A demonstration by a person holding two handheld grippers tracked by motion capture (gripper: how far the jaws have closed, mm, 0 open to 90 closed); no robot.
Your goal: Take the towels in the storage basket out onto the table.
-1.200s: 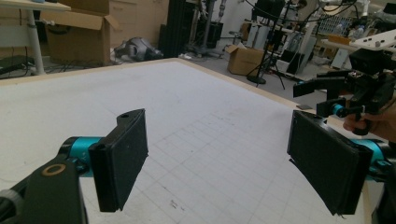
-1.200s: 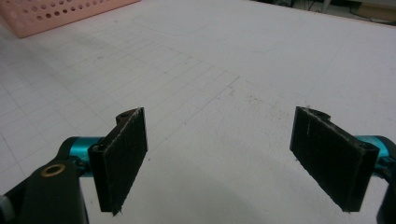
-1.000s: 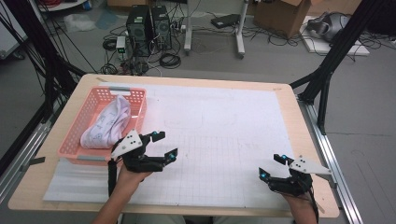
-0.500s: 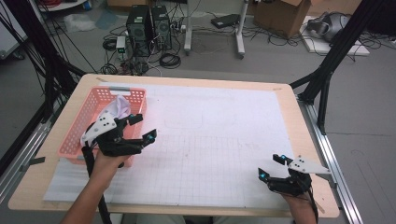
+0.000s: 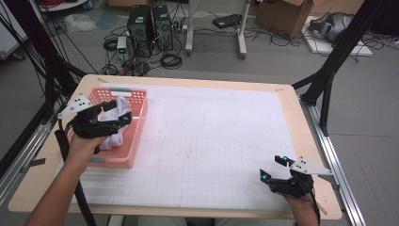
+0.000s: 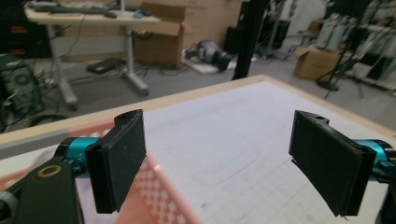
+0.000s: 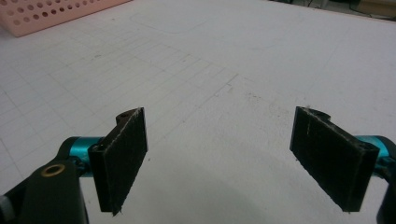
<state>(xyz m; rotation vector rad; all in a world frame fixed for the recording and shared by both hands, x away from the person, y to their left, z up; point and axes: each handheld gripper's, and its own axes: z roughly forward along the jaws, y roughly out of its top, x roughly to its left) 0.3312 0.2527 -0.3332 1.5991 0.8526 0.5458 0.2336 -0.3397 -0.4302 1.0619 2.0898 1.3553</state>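
A pink perforated basket (image 5: 133, 141) stands at the table's left side with a white cloth (image 5: 123, 106) bunched inside it. My left gripper (image 5: 120, 113) hovers over the basket, just above the cloth, its jaws wide open and empty. In the left gripper view the left gripper (image 6: 224, 163) looks past the blurred basket rim (image 6: 163, 196) toward the white mat (image 6: 224, 130). My right gripper (image 5: 272, 167) rests low near the front right corner of the table, open. In the right gripper view the right gripper (image 7: 219, 158) has only bare mat between its jaws, and the basket (image 7: 56, 14) lies far off.
A white gridded mat (image 5: 211, 141) covers most of the wooden table (image 5: 301, 117). Black frame posts (image 5: 329, 75) stand at both sides of the table. Computer towers (image 5: 148, 23), cables and cardboard boxes (image 5: 277, 12) lie on the floor beyond.
My left gripper has moved left and away from the mat's front part to a spot over the basket and cloth. The right gripper has stayed put.
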